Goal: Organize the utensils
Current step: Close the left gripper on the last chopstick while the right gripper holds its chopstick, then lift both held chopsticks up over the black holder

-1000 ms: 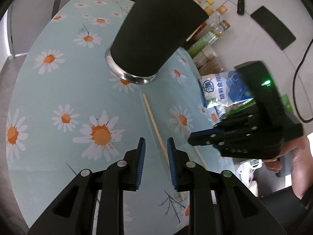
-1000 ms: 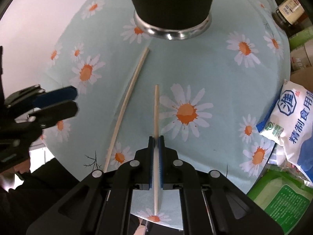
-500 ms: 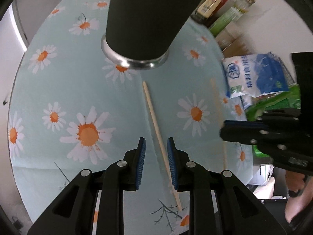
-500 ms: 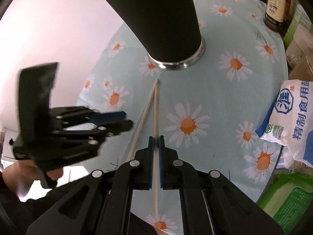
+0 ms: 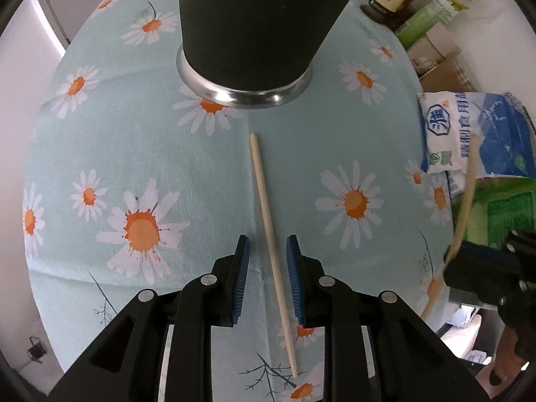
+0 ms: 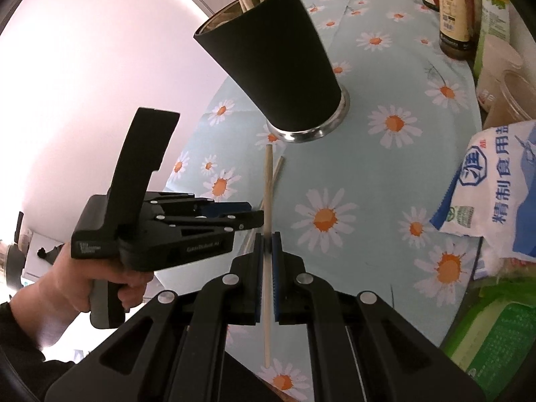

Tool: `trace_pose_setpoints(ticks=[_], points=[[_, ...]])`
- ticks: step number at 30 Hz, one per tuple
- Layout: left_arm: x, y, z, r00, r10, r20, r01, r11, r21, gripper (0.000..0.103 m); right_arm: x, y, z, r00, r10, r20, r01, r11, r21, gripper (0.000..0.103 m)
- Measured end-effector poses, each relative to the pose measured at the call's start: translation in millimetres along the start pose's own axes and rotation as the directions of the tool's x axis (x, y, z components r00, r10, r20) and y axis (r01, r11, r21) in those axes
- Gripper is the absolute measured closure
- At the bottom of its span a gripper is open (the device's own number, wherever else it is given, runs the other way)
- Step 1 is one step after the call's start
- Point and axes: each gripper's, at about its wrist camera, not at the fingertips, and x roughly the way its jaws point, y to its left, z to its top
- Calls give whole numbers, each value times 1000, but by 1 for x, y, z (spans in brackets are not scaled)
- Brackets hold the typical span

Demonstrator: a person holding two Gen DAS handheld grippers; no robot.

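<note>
Now the right gripper (image 6: pixel 267 238) is clenched on one chopstick (image 6: pixel 267 201), and this stick is lifted off the table (image 6: pixel 385 181). The stick passes between the blue pads, its far end points toward the base of the black cup (image 6: pixel 278 63), and its near end reaches back between the gripper's arms. The cup stands near the middle of the table, on the daisy cloth (image 5: pixel 140 154), and it has a metal ring at its base. Several sticks and a pale utensil stand inside it, seen over the rim in the right wrist view.

The second chopstick (image 5: pixel 272 254) lies flat on the cloth, in front of the cup. Its far end is near the cup's base but does not touch it. The left gripper (image 5: pixel 267 258) is held over this stick with the jaws released, one pad on each side, and neither pad presses on it. A hand (image 6: pixel 83 284) holds the left gripper by its handle.

At the right edge of the table lie a salt bag (image 6: pixel 495 194) and a green packet (image 6: pixel 499 338). Bottles (image 6: pixel 452 16) stand at the far right corner.
</note>
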Motion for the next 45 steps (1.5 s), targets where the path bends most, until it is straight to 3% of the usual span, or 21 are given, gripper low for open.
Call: trace_pose_setpoints(ticks=[8,11,14,19,32,37,45], points=[[11,-21,15,997,71,-16,-71,997,22,82,-5,-9,-6,1000,14,13,-14,1000,11,98],[13,-21,19,996,88,-22,-88,996,12,93,-9,-10,-7,1000,21,16,-21,1000,5,98],[12,-12,24,997,76,-27,-77,997,-12,99,-11,-8,-9,1000,25,12,-25,1000,-6,98],[14,-7,25,997,70,-22,-70,997,-18,99,-6,-7,-6,1000,24,14,-23,1000,-17,98],[10,23,21,996,-82,33,84,993,-87,99,6,0,9,999,-51,12,51,999,-5,97],[-16,35,16,981,-161,109,169,983,-69,99,9,7,20,995,-93,32,93,996,12,97],[-58,55,13,938,-287,195,296,955,-19,99,18,36,38,987,-134,90,133,991,18,97]])
